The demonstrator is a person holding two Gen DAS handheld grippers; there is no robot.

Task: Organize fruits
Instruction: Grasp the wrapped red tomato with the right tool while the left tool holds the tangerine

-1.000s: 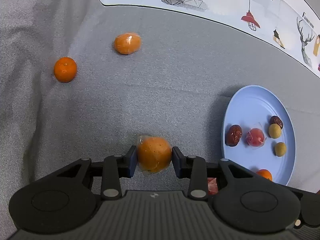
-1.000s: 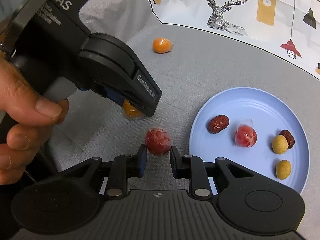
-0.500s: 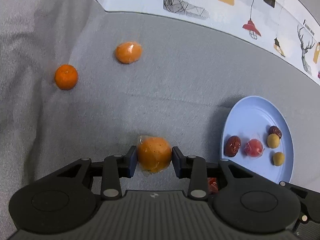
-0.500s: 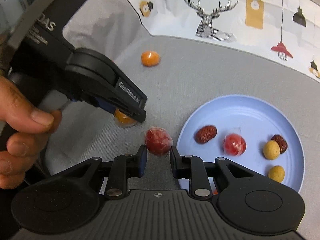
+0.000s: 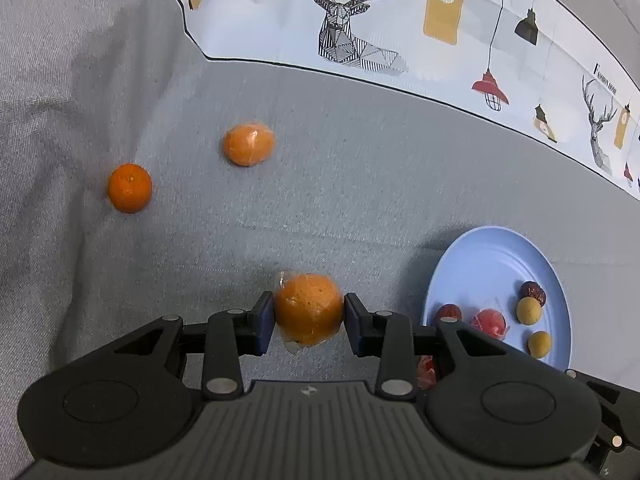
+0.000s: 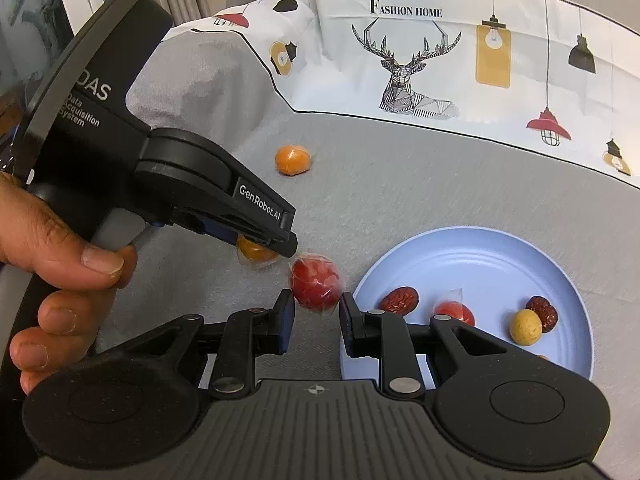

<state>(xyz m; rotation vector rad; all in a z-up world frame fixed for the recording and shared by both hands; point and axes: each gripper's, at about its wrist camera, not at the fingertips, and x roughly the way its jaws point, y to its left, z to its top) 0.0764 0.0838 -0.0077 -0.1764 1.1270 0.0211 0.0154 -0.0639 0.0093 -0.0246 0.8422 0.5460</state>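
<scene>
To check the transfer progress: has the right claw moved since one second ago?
Yes. The right claw, gripping the wrapped red fruit, shifted toward the blue plate.

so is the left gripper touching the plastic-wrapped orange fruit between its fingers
Touching: the left wrist view shows both pads of the left gripper pressed against the plastic-wrapped orange fruit.

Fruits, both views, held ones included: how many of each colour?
Orange fruit: 3, one in the left gripper, two on the cloth
Red wrapped fruit: 2, one in the right gripper, one on the plate
Dark red dates: 2
Yellow fruit: 2
Total: 9, plus an unclear orange sliver
</scene>
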